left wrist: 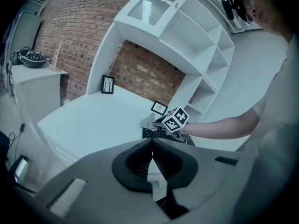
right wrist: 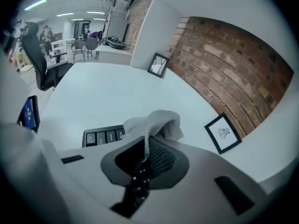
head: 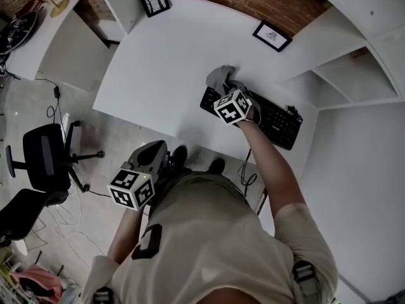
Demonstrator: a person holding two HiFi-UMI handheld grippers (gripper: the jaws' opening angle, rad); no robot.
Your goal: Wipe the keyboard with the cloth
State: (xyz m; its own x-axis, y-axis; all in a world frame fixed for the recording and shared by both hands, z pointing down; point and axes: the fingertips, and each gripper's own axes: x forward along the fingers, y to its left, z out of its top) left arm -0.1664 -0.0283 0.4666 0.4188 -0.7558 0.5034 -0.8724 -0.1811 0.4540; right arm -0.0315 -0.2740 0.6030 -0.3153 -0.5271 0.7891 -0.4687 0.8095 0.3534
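Note:
A black keyboard (head: 273, 116) lies near the right front edge of the white desk (head: 164, 68). My right gripper (head: 226, 91) is at the keyboard's left end, shut on a grey cloth (head: 219, 76) that bunches up beyond the jaws. In the right gripper view the cloth (right wrist: 156, 120) is pinched between the jaws of that gripper (right wrist: 148, 141), with the keyboard's keys (right wrist: 100, 136) just below to the left. My left gripper (head: 152, 154) hangs off the desk by my hip, its jaws closed together (left wrist: 152, 143) on nothing.
Two small framed pictures (head: 154, 0) (head: 272, 35) lean on the brick wall at the back of the desk. White shelves (head: 354, 68) stand to the right. A black office chair (head: 44, 157) and cables (head: 54, 106) are on the floor to the left.

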